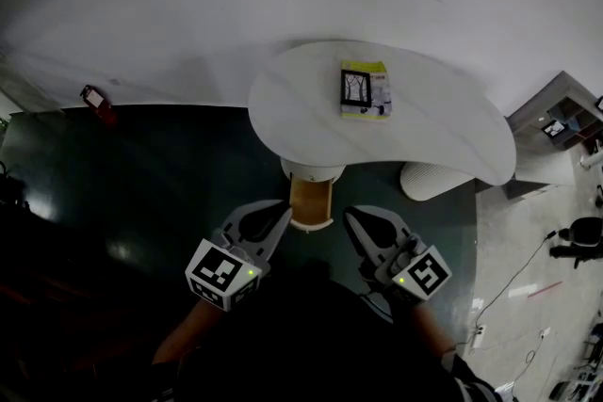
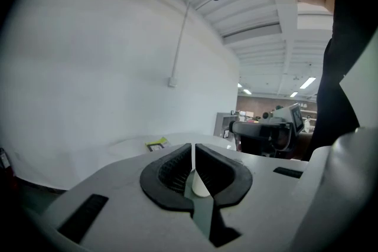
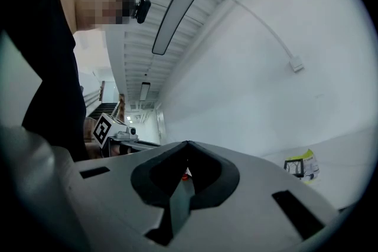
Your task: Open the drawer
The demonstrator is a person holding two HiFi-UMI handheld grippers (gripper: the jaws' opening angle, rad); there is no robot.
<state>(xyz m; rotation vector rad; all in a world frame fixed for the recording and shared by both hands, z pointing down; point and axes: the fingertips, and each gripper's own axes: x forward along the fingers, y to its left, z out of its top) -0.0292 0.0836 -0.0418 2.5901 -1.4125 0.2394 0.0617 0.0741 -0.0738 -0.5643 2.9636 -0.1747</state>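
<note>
Head view: left claw [image 1: 281, 217] and right claw [image 1: 352, 219], both pinched together and empty, flank the tan wooden drawer [image 1: 311, 202]; they may shove it, not grip.

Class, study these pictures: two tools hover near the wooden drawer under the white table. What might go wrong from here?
Both the left tool and right tool have jaws together; pushed at the drawer so, they may slip off. A jolt to the table might shift the loose leaflet.

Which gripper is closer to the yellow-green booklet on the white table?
Right. In the head view the right gripper sits nearly straight below the booklet; the left gripper lies farther off, down to its left.
</note>
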